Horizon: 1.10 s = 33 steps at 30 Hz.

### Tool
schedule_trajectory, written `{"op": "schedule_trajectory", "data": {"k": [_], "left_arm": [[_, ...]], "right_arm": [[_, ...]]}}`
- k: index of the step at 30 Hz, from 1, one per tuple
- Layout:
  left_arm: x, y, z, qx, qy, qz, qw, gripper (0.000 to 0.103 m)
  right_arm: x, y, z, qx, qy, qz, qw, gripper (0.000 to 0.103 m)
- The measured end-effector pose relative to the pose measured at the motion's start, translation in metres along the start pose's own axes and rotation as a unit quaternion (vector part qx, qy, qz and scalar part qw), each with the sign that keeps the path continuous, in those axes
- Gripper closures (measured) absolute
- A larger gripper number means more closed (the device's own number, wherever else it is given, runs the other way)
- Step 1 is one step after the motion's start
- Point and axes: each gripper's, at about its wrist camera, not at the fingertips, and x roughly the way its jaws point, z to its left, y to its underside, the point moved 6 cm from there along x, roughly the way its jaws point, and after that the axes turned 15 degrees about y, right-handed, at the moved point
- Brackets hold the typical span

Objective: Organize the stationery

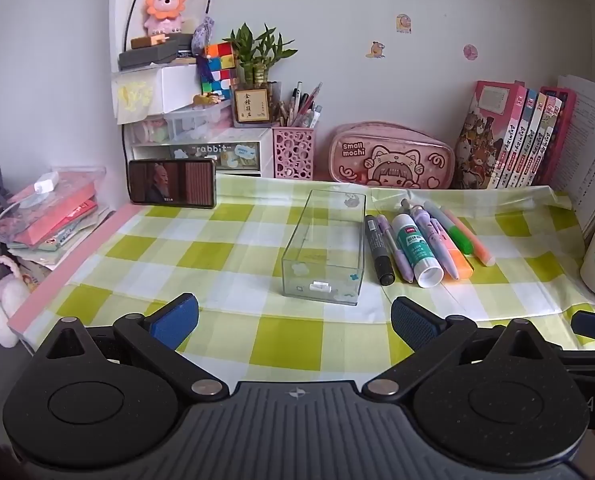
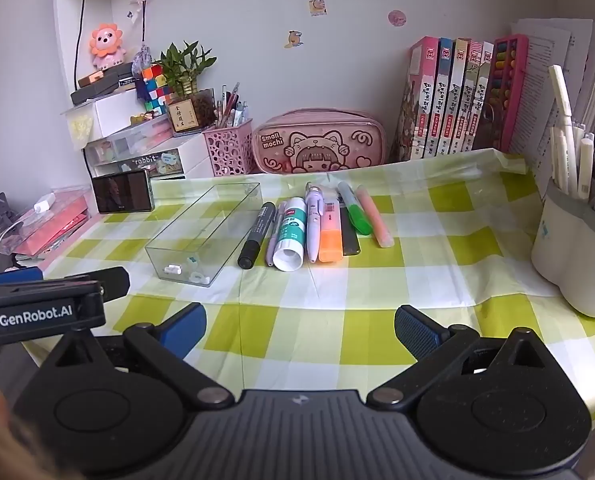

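A clear plastic box stands empty on the green checked cloth; it also shows in the right wrist view. To its right lies a row of stationery: black marker, purple pen, glue stick, white-purple pen, orange highlighter, green marker, peach highlighter. My left gripper is open and empty, near the box's front end. My right gripper is open and empty, in front of the row.
A pink pencil case, pink pen holder, phone and drawer unit line the back. Books stand back right. A white pen cup stands at the right edge. The left gripper's body shows at left.
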Motion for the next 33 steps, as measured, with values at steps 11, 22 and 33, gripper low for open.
{"op": "schedule_trajectory", "data": {"k": [11,22,33], "left_arm": [[0.004,-0.001,0.004,-0.002,0.014,0.01,0.9999,0.005],[0.008,-0.004,0.008,0.009,0.021,0.01,0.9997,0.005],[0.008,-0.006,0.014,0.006,0.034,0.001,0.9994,0.005]], "right_arm": [[-0.001,0.0,0.001,0.006,-0.006,-0.001,1.0,0.013],[0.012,-0.005,0.001,0.022,-0.023,0.002,0.999,0.013],[0.021,-0.008,0.0,0.036,-0.021,0.006,0.999,0.013]]}}
